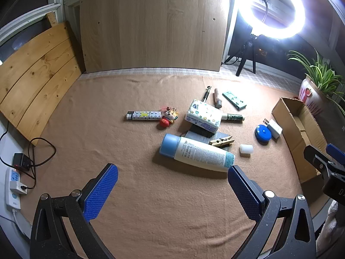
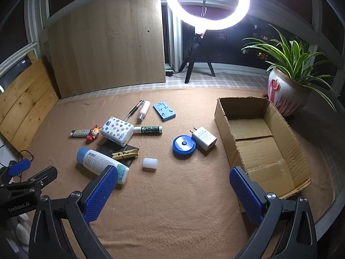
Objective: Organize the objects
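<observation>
Small items lie scattered on a tan cloth (image 1: 151, 194): a white bottle with a blue cap (image 1: 197, 152) (image 2: 101, 164), a tissue pack (image 1: 203, 115) (image 2: 117, 130), a lighter (image 1: 144, 115), a small toy figure (image 1: 169, 117), a clothespin (image 2: 125, 154), a blue round tape measure (image 2: 184, 146), a white charger (image 2: 204, 138) and a white cap (image 2: 149, 163). An empty cardboard box (image 2: 269, 108) stands at the right. My left gripper (image 1: 172, 191) hangs open just before the bottle. My right gripper (image 2: 173, 192) is open over bare cloth, between bottle and box.
A ring light on a tripod (image 2: 207, 2) and a potted plant (image 2: 286, 95) stand behind the box. Wooden boards (image 1: 151, 26) lean at the back and left. A power strip with cables (image 1: 15, 185) lies at the left edge. A pen, tubes and a blue holder (image 2: 164, 111) lie farther back.
</observation>
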Motion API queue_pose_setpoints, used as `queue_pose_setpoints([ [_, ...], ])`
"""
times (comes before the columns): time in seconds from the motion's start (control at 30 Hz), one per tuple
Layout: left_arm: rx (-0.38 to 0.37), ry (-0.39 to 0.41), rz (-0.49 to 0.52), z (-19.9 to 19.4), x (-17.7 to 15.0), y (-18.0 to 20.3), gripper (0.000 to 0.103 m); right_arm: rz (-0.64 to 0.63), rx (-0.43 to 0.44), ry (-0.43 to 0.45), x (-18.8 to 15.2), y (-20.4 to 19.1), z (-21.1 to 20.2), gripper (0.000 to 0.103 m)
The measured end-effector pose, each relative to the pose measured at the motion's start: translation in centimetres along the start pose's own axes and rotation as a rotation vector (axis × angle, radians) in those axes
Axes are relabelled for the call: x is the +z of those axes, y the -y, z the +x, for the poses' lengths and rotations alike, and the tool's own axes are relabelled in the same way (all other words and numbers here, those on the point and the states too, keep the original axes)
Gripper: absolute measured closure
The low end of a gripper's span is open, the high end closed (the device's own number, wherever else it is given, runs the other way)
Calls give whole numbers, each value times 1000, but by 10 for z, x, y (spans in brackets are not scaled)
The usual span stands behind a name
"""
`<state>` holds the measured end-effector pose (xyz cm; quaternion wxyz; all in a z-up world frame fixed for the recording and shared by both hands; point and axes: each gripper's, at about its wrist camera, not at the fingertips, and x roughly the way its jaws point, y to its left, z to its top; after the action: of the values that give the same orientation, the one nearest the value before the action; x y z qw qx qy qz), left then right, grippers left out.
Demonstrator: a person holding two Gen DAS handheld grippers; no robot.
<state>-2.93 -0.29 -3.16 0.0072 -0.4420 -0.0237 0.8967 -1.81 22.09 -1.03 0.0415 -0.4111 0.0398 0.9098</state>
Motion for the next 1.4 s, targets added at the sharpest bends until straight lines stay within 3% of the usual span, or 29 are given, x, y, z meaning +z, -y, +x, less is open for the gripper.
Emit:
queue_pose_setpoints([
  [1.4,-7,-9,-1,5,2,6,0,2,-1,-27,-3,0,8,1],
])
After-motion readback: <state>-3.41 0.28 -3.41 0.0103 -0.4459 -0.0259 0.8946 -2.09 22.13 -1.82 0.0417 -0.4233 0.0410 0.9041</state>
